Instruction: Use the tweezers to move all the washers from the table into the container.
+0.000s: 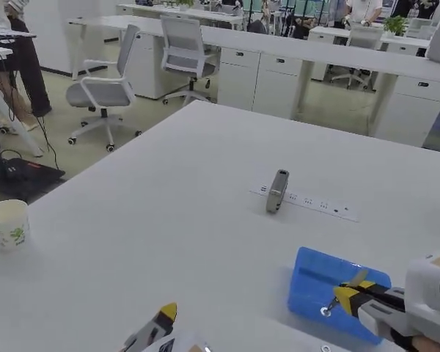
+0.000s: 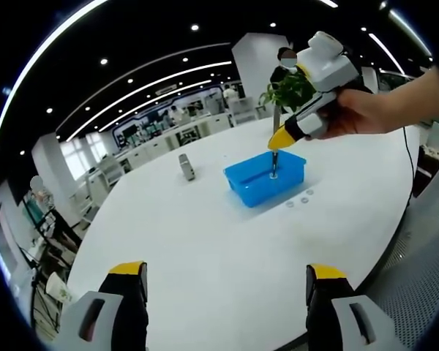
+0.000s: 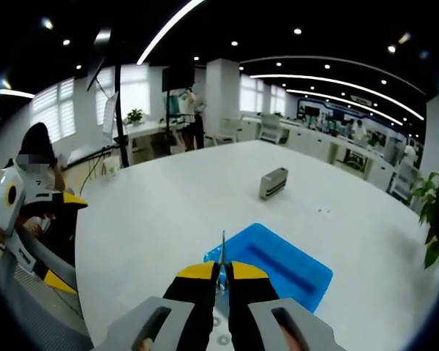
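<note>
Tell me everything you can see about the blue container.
The blue container is a shallow, open-topped rectangular tray, plastic-looking, with low walls. It sits flat on the white table. The right tool holds tweezers tip-down over it; whether they touch it is unclear. Small washers lie on the table beside it, apart from its wall.

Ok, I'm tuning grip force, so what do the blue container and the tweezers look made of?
The blue container looks like moulded plastic: uniform saturated colour, soft sheen, rounded rim. The tweezers, held in the right gripper, look like bare metal: thin, grey, slightly glinting, though too small to be sure.
</note>
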